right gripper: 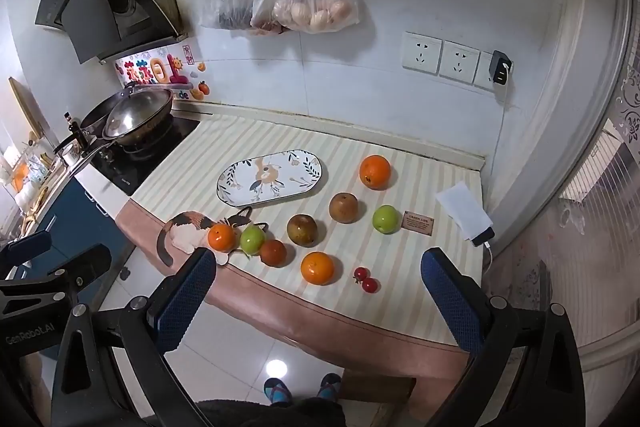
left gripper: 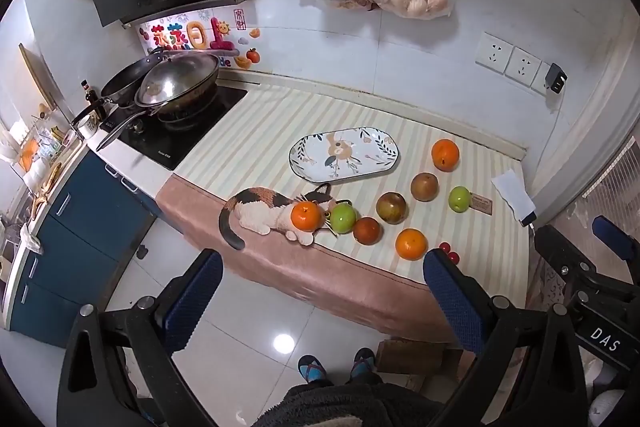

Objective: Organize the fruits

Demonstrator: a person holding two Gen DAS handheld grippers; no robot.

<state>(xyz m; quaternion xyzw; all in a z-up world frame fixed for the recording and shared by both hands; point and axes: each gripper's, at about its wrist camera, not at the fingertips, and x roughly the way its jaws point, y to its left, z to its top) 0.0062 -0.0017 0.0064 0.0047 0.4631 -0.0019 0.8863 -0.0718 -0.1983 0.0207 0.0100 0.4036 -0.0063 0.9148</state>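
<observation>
Currently both the left gripper point(left gripper: 322, 301) and right gripper point(right gripper: 318, 301) hang released off the counter's front edge, fruits scattered ahead; the near-edge orange point(right gripper: 317, 268) lies closest to the right, empty plate point(right gripper: 269, 177) beyond.

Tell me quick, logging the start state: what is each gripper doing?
Left gripper: open, holding nothing, short of the counter.
Right gripper: open, holding nothing, short of the counter.
</observation>
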